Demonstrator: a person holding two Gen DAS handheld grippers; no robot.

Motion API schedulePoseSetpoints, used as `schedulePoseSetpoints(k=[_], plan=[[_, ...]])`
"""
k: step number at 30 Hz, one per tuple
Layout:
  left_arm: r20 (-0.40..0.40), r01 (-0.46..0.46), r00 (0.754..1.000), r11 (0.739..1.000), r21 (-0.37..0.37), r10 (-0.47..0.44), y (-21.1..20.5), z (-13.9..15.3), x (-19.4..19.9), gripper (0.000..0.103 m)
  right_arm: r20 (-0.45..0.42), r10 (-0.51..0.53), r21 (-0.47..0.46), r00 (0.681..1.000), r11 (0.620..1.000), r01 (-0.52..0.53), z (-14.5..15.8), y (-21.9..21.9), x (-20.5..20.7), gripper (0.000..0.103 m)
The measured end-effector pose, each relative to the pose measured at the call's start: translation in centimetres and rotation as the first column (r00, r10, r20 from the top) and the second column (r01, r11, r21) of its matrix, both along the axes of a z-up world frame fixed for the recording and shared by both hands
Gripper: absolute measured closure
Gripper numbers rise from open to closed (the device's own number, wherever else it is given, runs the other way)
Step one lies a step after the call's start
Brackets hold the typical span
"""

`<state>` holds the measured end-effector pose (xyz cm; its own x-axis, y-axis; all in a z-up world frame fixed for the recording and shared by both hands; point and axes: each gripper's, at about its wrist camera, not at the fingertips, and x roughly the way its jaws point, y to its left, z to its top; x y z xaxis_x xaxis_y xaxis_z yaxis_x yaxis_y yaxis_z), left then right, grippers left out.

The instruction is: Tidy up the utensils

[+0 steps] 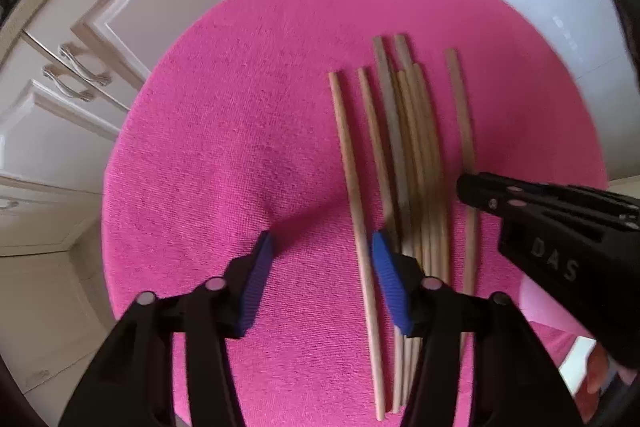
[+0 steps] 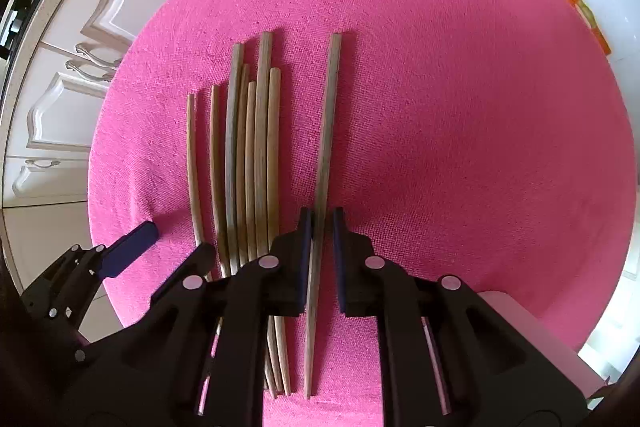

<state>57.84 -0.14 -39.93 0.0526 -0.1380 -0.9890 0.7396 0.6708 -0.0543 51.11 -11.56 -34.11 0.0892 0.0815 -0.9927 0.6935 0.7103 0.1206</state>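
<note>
Pinching the lone chopstick [image 2: 325,147] at centre frame on the pink surface [image 2: 480,107], the right tongs [image 2: 322,251] could tip it; left tongs [image 1: 320,259], half-open and empty, may scatter the chopstick pile [image 1: 408,147].

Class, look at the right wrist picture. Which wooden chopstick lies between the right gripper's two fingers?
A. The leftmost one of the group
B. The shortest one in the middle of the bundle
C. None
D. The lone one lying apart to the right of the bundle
D: the right gripper straddles the lone wooden chopstick, apart from the bundle of wooden chopsticks on the round pink cloth.
</note>
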Motion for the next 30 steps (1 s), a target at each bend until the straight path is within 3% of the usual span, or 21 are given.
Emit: schedulePoseSetpoints(k=[3, 6, 9, 13, 18, 19, 23, 27, 30], plan=[[0.026, -0.012, 1.0, 0.999, 0.05, 0.01, -0.5, 0.0, -0.2, 0.065, 0.001, 0.005, 0.002, 1.0, 1.0, -0.005, 0.1, -0.1, -0.3, 0.092], [0.016, -0.043, 0.999, 0.998, 0.047, 0.042, -0.2, 0.3, 0.2, 0.087, 0.007, 0.01, 0.01, 1.0, 1.0, -0.01, 0.2, -0.4, -0.6, 0.096], [-0.029, -0.103, 0.994, 0.995, 0.011, 0.103, 0.9, 0.1, 1.1, 0.094, 0.031, 0.003, 0.038, 1.0, 0.999, -0.004, 0.3, -0.4, -0.9, 0.097], [-0.08, -0.171, 0.983, 0.984, -0.05, 0.167, 2.4, 0.4, 1.6, 0.095, 0.055, 0.026, 0.039, 0.998, 0.999, -0.028, 0.6, 0.4, -1.0, 0.097], [-0.091, -0.219, 0.974, 0.968, -0.122, 0.209, 4.2, 1.4, 1.7, 0.097, 0.091, 0.082, 0.03, 0.992, 0.996, -0.085, 2.4, 2.1, -0.8, 0.097], [-0.094, -0.233, 0.971, 0.962, -0.142, 0.221, 4.6, 1.9, 1.6, 0.103, 0.102, 0.097, 0.028, 0.99, 0.995, -0.101, 2.9, 2.6, -0.8, 0.097], [-0.082, -0.283, 0.959, 0.937, -0.202, 0.272, 6.2, 3.5, 1.6, 0.103, 0.148, 0.148, 0.032, 0.978, 0.987, -0.154, 4.5, 3.8, -0.8, 0.097], [-0.08, -0.301, 0.953, 0.932, -0.201, 0.291, 6.9, 4.1, 0.8, 0.103, 0.144, 0.199, 0.02, 0.969, 0.979, -0.204, 5.2, 4.9, -0.8, 0.097], [-0.12, -0.335, 0.941, 0.922, -0.194, 0.316, 7.2, 3.6, 1.1, 0.099, 0.111, 0.216, 0.02, 0.97, 0.975, -0.219, 4.7, 5.2, -1.0, 0.097]])
